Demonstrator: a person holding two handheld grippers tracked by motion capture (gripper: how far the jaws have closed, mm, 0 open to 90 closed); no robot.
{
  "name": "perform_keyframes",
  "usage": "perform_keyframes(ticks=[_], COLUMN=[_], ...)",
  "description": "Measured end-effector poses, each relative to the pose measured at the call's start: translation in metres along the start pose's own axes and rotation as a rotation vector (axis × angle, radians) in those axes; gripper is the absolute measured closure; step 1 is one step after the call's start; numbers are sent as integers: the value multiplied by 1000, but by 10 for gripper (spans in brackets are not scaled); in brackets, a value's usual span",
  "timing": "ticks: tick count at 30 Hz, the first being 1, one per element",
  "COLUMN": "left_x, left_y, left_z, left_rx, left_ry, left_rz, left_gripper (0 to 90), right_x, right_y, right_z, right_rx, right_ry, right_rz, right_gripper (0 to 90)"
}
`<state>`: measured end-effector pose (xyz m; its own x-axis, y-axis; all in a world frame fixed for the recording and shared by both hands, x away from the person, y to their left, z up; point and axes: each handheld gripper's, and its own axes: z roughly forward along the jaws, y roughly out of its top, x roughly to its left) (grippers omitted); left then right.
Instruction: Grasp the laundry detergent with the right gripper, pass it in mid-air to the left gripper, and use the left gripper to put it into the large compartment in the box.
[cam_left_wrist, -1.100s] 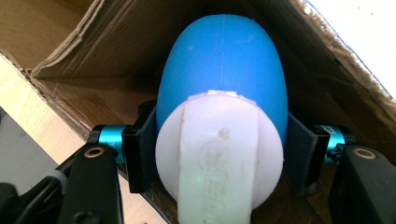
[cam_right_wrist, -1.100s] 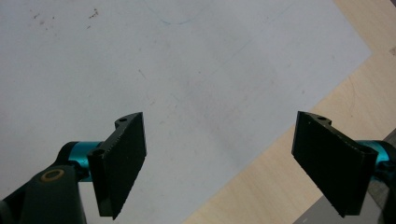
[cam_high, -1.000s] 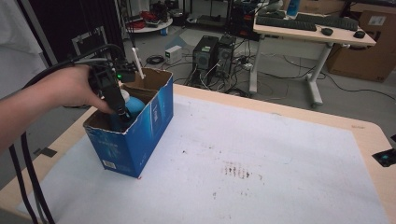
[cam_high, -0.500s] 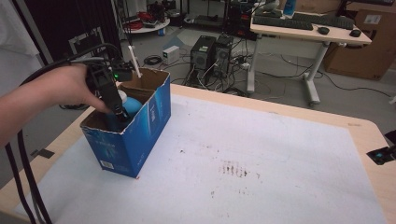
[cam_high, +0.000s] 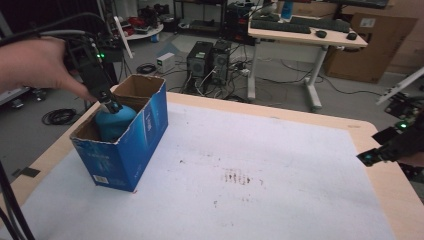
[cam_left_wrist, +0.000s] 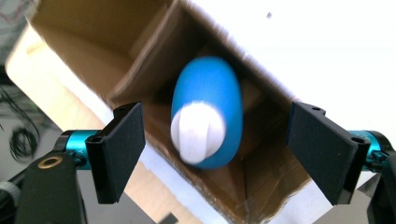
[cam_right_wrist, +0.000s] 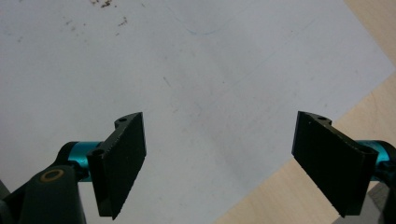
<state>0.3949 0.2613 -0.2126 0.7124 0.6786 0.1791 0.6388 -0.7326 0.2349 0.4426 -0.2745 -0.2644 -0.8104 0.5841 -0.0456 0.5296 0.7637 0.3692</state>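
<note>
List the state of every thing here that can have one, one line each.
Left gripper: jaws have just been opening, now wide, nothing held, above the box.
Right gripper: open, empty, over the table's white mat.
Blue box: open-topped, upright.
Blue bottle: inside the box, white cap on.

You have one open blue cardboard box (cam_high: 125, 145) on the table. Inside that box you have one blue plastic bottle with a white cap (cam_left_wrist: 205, 116). Beyond the box, two black computer towers (cam_high: 210, 62) stand on the floor.
</note>
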Motion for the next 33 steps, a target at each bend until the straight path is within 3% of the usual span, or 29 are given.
perform_keyframes(ticks=[1,4,6,10,12,13,14,17,25,33], left_x=[-5,-11,-21,-32,-45,-45,-53,-66,-91,-99], left_y=[8,17,31,46,63,63,73,85,103,108], left_z=[-5,-6,-1,6,13,13,18,27,50,67], left_rx=[-24,-59,-72,-88,-111,-111,-117,-125,-145,-147], left_ry=[-3,-30,-42,-56,-73,-73,-92,-97,-128,-135], left_rz=[27,53,103,143,187,187,220,255,323,330], left_gripper=[200,200,200,200,200,200,200,200,200,200], right_x=[2,10,16,22,28,28,30,33,36,40], right_y=[0,0,0,0,-1,-1,-1,1,7,13], right_z=[0,1,3,3,3,3,2,1,4,8], right_rx=[-6,-26,-29,-41,-51,-51,-62,-74,-86,-87], right_ry=[4,15,19,25,27,27,24,22,34,55], right_rz=[0,-1,-2,0,0,0,5,0,-22,-59], right_gripper=[169,169,169,169,169,169,169,169,169,169])
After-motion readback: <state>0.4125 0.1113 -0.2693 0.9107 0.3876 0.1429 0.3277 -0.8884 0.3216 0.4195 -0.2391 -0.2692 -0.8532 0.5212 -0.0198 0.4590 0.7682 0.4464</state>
